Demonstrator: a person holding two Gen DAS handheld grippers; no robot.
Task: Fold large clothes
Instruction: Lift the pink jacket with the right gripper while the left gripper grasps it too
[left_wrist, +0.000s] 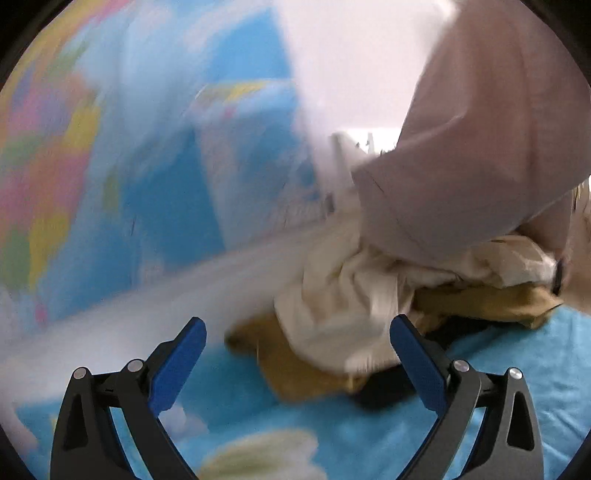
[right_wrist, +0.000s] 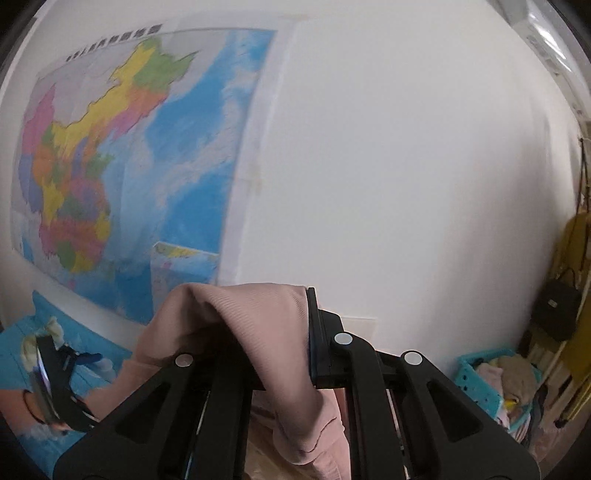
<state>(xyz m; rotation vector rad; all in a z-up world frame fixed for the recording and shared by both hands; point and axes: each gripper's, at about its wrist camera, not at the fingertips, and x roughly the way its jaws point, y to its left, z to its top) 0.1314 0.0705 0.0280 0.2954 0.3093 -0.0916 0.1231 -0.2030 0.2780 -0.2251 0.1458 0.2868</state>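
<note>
My right gripper (right_wrist: 295, 332) is shut on a pink ribbed garment (right_wrist: 258, 325) and holds it up in front of the white wall; the cloth drapes over and below the fingers. The same pink garment (left_wrist: 480, 147) hangs at the upper right of the left wrist view. My left gripper (left_wrist: 295, 332) is open and empty, low over a blue patterned sheet (left_wrist: 517, 369), with its fingers either side of a heap of cream (left_wrist: 351, 288), mustard (left_wrist: 295, 365) and dark clothes. The left wrist view is blurred. The left gripper also shows in the right wrist view (right_wrist: 59, 369).
A large coloured wall map (right_wrist: 129, 166) hangs on the left wall, blurred in the left wrist view (left_wrist: 147, 147). A turquoise basket (right_wrist: 480, 380) with clothes stands at the lower right, beside a yellow rack with a black bag (right_wrist: 557, 310).
</note>
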